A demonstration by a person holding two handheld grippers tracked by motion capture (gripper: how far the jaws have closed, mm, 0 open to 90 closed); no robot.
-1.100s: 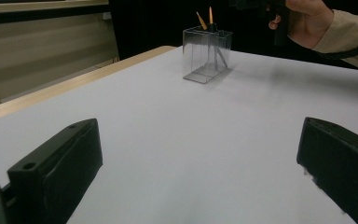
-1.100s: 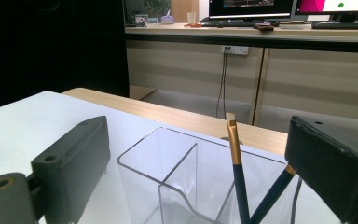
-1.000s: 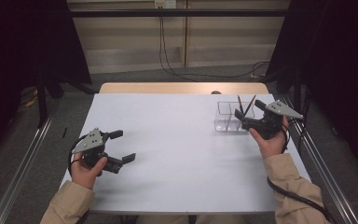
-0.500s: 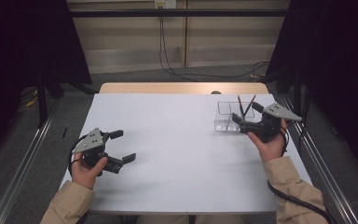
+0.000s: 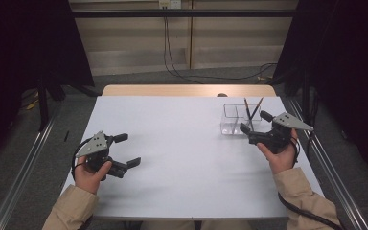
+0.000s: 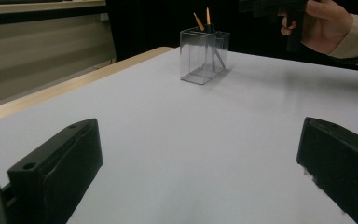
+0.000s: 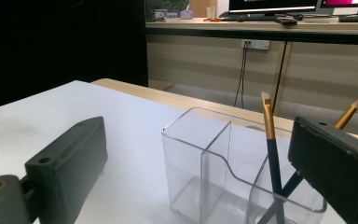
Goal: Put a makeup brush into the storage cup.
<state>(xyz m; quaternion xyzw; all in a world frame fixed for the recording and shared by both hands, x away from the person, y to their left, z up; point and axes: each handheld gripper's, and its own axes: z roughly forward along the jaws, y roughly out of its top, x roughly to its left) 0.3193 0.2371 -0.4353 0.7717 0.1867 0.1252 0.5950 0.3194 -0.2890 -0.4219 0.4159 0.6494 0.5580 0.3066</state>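
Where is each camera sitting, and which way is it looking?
High view: above the person's side, looking forward and down on the white table; both hands, left gripper and right gripper show.
Left gripper view: low between open jaws, facing across the table to the clear holder.
Right gripper view: close behind the holder, between open jaws.
All share the holder with its two brushes.
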